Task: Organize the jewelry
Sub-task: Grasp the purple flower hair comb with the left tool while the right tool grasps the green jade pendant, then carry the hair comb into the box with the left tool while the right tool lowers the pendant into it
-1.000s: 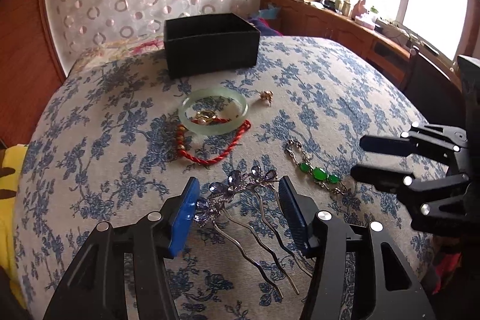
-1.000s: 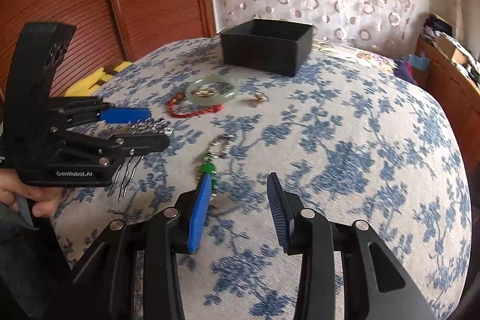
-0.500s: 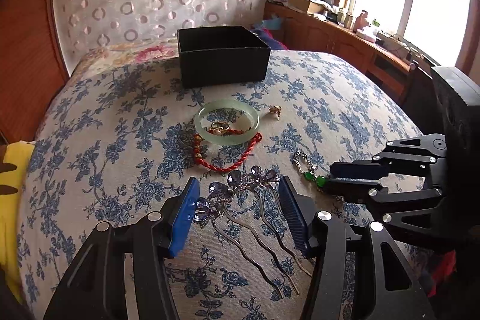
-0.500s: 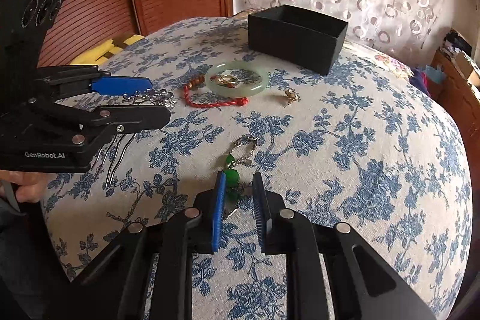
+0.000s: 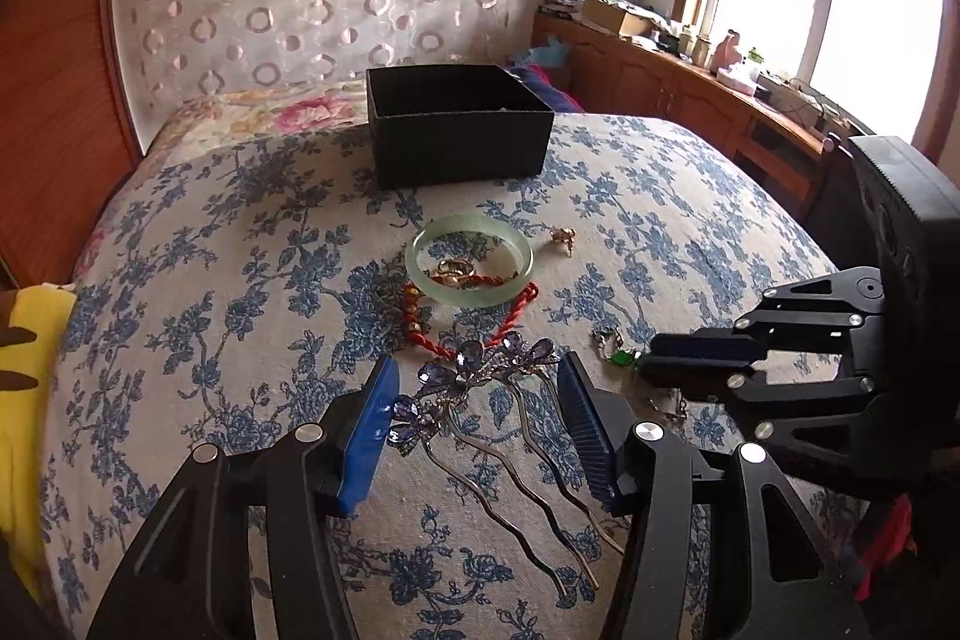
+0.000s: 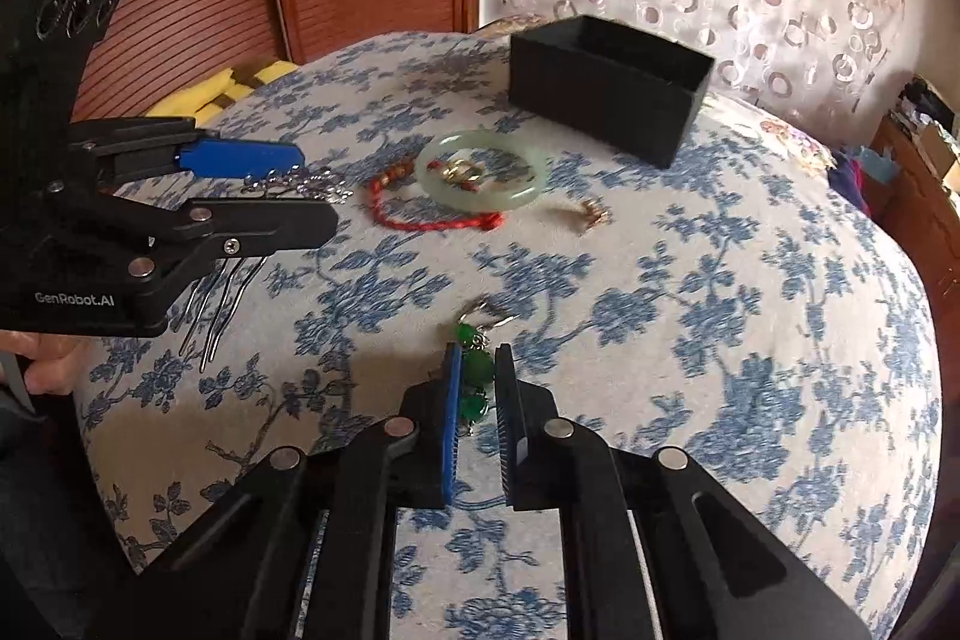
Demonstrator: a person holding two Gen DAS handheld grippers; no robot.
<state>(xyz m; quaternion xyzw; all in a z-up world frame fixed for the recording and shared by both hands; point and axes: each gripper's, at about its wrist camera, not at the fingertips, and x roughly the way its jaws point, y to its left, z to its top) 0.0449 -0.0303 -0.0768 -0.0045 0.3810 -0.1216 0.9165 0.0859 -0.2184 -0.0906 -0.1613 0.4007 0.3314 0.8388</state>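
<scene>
Now right hand-held gripper [image 6: 477, 370] pinches green bracelet [image 6: 474, 382]; black box [image 6: 606, 88] beyond.

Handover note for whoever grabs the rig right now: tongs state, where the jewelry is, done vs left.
Right tongs: shut on the green bead bracelet, which is low over the bedspread.
Left tongs: open, straddling the purple flower hairpin, pads not pressing it.
Still on the bedspread: jade bangle with a gold ring inside it, red cord bracelet partly under the bangle, small gold piece to its right.
Black box: open at the far end; what it holds cannot be seen.
Done: bracelet gripped. Left: carry it to the box, then hairpin and the rest.
</scene>
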